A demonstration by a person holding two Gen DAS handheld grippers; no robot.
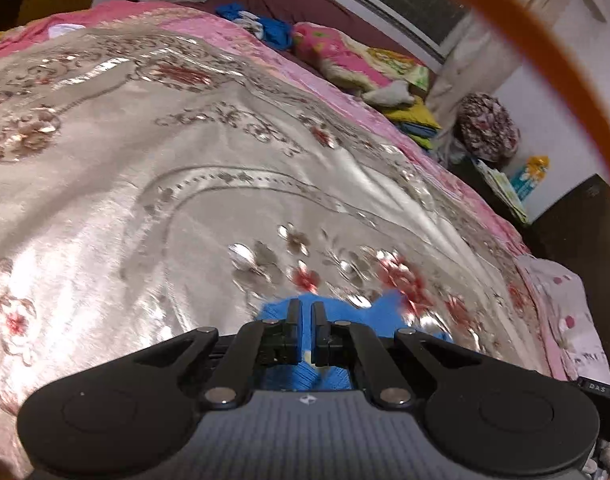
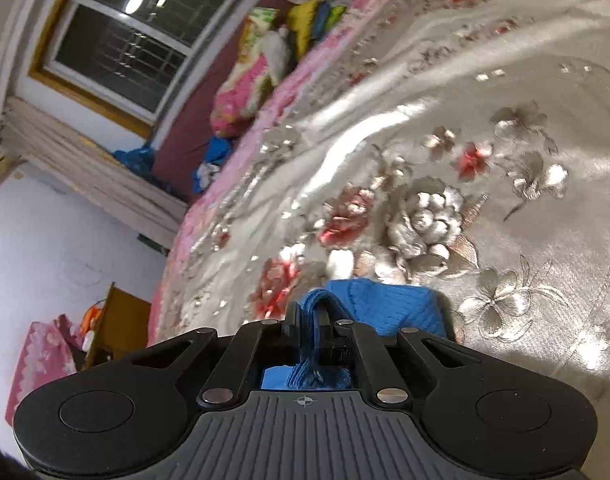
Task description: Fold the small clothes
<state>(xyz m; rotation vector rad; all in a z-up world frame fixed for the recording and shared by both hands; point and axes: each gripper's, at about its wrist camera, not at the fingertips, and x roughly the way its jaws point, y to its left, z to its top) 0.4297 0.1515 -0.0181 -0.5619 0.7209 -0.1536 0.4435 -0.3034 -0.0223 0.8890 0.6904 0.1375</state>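
Observation:
A small blue knitted garment (image 1: 389, 308) lies on the shiny floral bedspread (image 1: 185, 200), close under both grippers. My left gripper (image 1: 306, 312) is shut on the blue fabric, which shows between and below its fingers. In the right wrist view the garment (image 2: 389, 308) spreads to the right of my right gripper (image 2: 309, 312), which is shut on a bunched edge of it. Most of the garment is hidden under the gripper bodies.
The bedspread (image 2: 465, 120) covers most of the bed, with a pink border. Pillows and folded cloths (image 1: 345, 56) lie at the far edge, with more blue clothes (image 1: 261, 24). A window (image 2: 129, 40) is behind. An orange cable (image 1: 545, 52) crosses the upper right.

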